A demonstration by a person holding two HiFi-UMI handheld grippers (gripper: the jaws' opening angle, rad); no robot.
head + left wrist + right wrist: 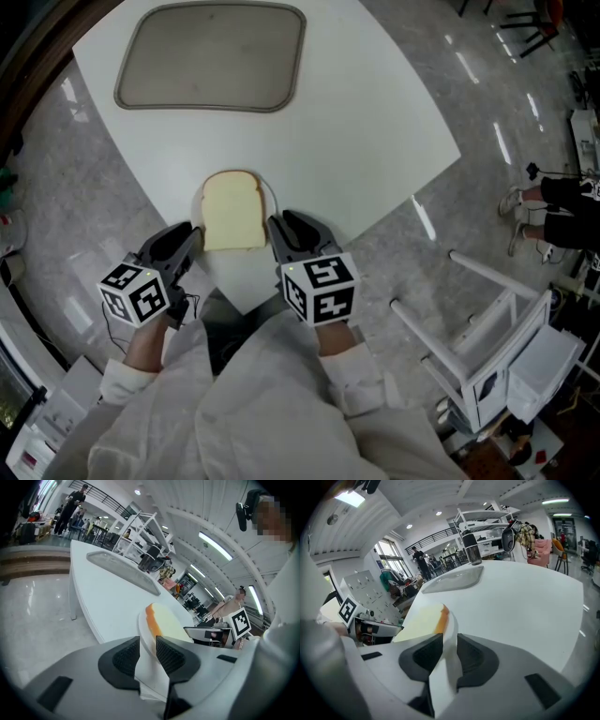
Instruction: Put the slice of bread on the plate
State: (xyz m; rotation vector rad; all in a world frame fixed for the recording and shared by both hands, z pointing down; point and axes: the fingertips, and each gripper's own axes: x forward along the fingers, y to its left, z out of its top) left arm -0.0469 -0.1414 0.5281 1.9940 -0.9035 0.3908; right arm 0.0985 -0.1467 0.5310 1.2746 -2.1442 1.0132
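Left gripper [192, 234]: jaws narrow, clamped on the left rim of the white plate [273, 194]; its own view shows the rim pinched between the black pads. The plate is at the near corner of the white surface [366, 122]; cannot tell if it rests there or is lifted. The slice of bread [232, 212] lies flat on the plate, rounded top toward the far side, crust showing orange at the edge. Grey tray [211, 56] sits at the far edge of the surface, well apart from the plate. Right gripper [277, 230]: jaws narrow, clamped on the plate's right rim, just beside the bread. White rack [487, 328] lies on the floor to the right of the surface.
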